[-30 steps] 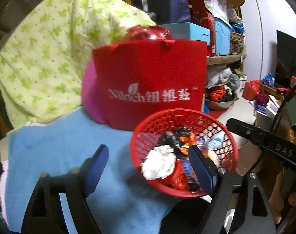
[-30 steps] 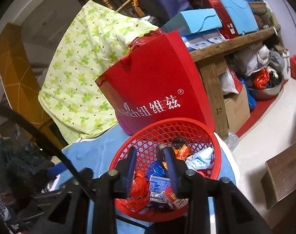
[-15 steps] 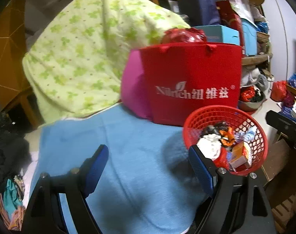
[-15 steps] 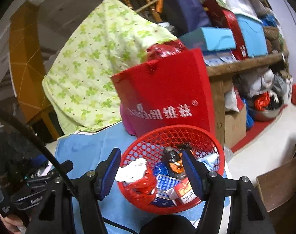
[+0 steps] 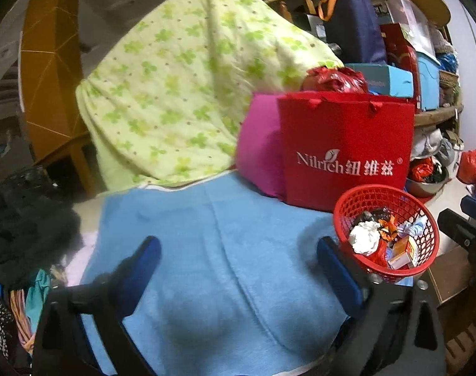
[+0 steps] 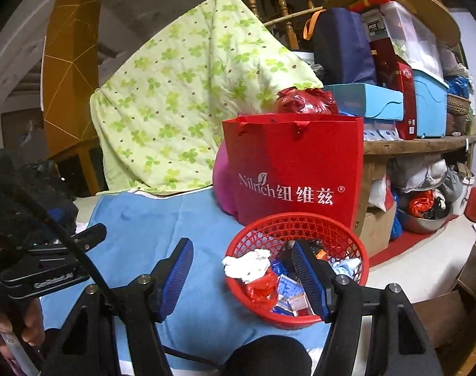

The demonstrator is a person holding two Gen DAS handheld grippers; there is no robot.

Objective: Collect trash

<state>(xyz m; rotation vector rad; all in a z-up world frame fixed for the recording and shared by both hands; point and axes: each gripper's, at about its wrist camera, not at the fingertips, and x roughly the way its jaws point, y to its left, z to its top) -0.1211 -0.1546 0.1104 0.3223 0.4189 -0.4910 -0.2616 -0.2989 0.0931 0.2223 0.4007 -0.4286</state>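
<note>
A red mesh basket (image 5: 350, 206) (image 6: 300, 219) stands on the blue cloth (image 5: 222, 235) near its right edge. It holds a crumpled white tissue (image 5: 364, 236) (image 6: 247, 264), red wrappers and small boxes. My left gripper (image 5: 234, 250) hovers over bare cloth to the left of the basket; its jaws are opening and nothing is between them. My right gripper (image 6: 242, 250) is open and empty. It is drawn back above the basket's near left rim, and its right finger (image 6: 306, 272) overlaps the basket in that view.
A red paper bag (image 5: 347, 144) (image 6: 294, 169) and a pink cushion (image 5: 259, 147) stand behind the basket. A green quilt (image 5: 181, 87) hangs at the back. Dark clothes (image 5: 24, 219) lie at the left. Cluttered shelves (image 6: 419, 144) and floor items fill the right.
Both grippers have pulled back and risen from the basket, which now looks smaller and further right. The left view swung left over the cloth. Both pairs of jaws stand wider.
</note>
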